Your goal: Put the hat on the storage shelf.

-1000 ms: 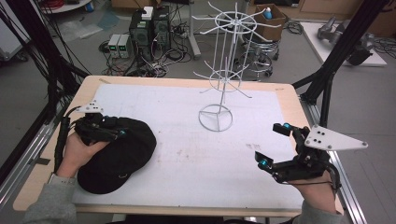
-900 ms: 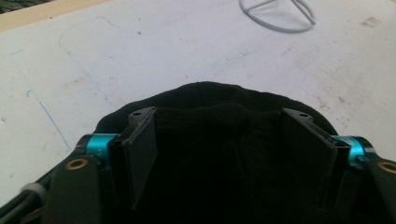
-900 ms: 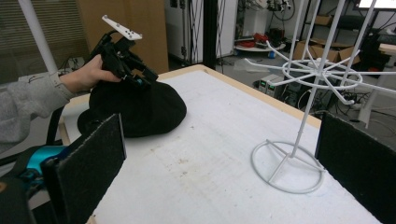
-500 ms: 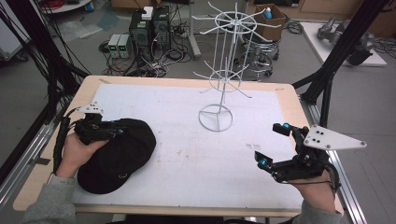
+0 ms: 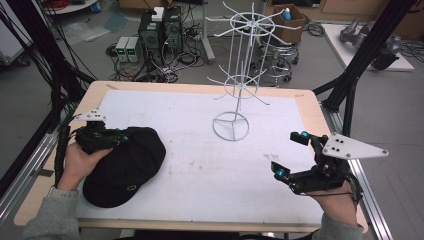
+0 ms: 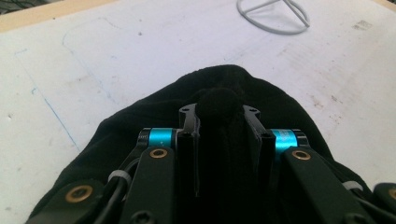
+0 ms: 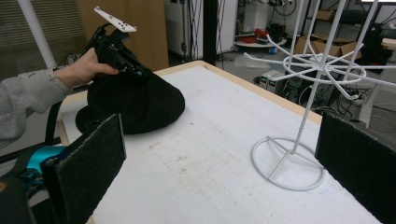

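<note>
The left gripper (image 6: 219,126) is pinching the black cap's (image 5: 127,165) crown between its fingers; the right gripper (image 5: 290,155) is hovering wide open, holding nothing.

Left gripper (image 5: 120,138) clamped on black cap (image 5: 127,167), hand low; right gripper (image 5: 289,155) jaws spread wide, hovering.

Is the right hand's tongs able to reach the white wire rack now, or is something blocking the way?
Probably yes. The right tongs are open and hold nothing, and only bare white table covering lies between them and the white wire rack. The black fabric cap sits at the far left.
</note>
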